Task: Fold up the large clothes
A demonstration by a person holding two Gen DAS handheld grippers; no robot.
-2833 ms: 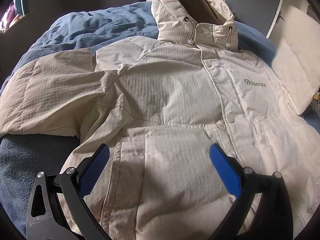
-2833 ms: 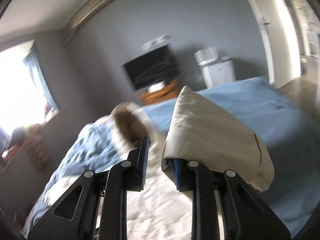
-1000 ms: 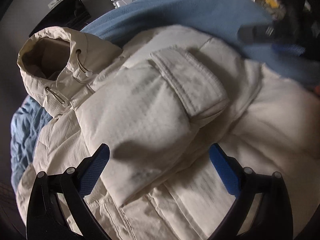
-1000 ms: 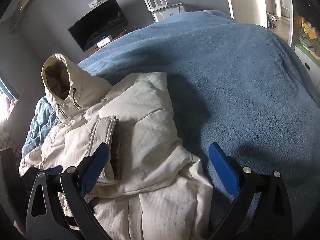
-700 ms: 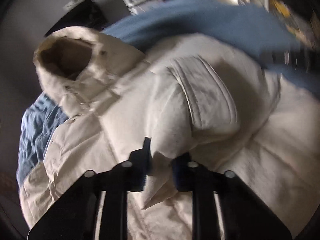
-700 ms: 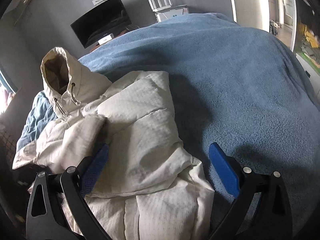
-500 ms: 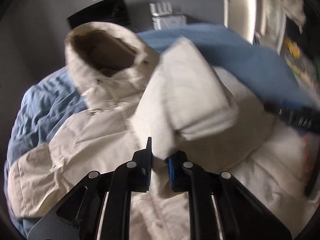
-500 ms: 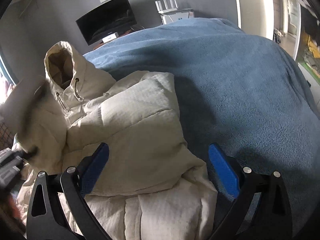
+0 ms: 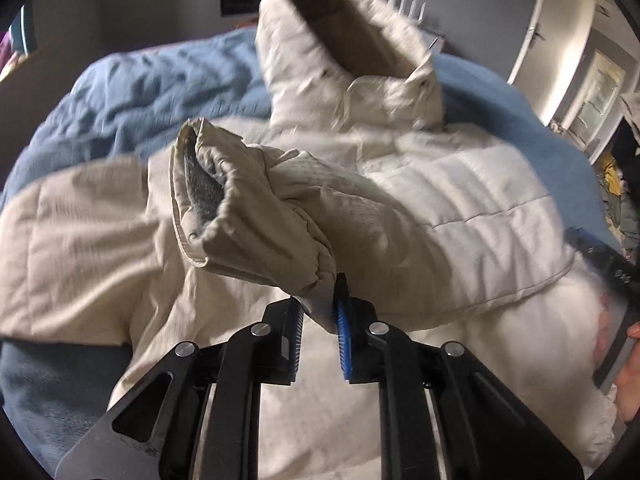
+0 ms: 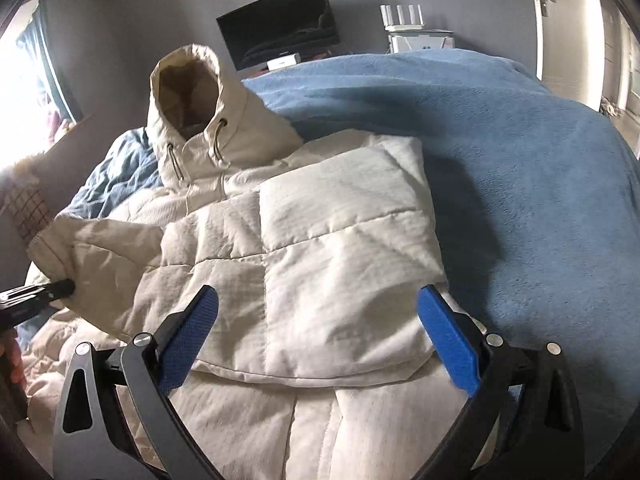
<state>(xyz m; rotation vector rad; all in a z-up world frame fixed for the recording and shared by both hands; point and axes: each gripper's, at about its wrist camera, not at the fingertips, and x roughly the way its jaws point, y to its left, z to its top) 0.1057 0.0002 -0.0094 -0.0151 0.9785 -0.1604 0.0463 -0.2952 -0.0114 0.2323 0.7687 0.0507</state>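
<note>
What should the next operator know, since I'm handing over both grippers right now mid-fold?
Left gripper: shut on the sleeve, holding its cuff end lifted above the jacket.
Right gripper: open, empty, hovering over the folded side panel.
Jacket lies front up on the blue blanket, hood toward the TV.
Done: one side folded in across the chest.
Left: lay the held sleeve across the body, fold the other side and sleeve, then the hood and hem.
</note>
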